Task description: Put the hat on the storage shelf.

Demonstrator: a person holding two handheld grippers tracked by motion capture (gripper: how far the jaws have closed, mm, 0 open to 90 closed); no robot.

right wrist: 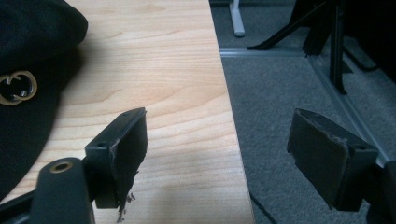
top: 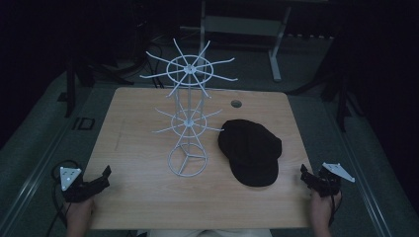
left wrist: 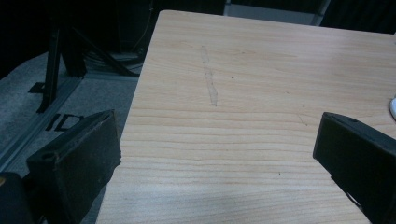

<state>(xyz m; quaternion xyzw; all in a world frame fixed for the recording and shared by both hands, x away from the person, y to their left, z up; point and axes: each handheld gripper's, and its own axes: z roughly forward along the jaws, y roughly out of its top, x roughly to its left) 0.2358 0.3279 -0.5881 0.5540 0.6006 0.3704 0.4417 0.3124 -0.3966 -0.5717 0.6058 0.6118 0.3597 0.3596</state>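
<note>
Nothing has been picked up so far. The black cap (top: 250, 152) lies flat on the wooden counter (top: 143, 192), just to the right of the white wire rack (top: 187, 118), whose base ring stands near the middle of the counter. The rack's two tiers of spokes are bare; nothing hangs on any of them.

The left hand-held gripper (top: 105, 173) rests at the near left corner of the counter, well apart from both cap and rack. In the left gripper view its jaws stand spread wide, with only bare wood between them. The right hand-held gripper (top: 304, 174) sits at the near right edge, near the cap's right side but not touching it. In the right gripper view (right wrist: 217, 144) its jaws are also spread, straddling the counter's edge with nothing between them, and the cap (right wrist: 28, 70) with its gold emblem lies off to the left.

Judging by the layout, the work looks to be hanging the cap on the rack, and all of it is left: reaching over, pinching the cap, lifting it and settling it on a spoke
</note>
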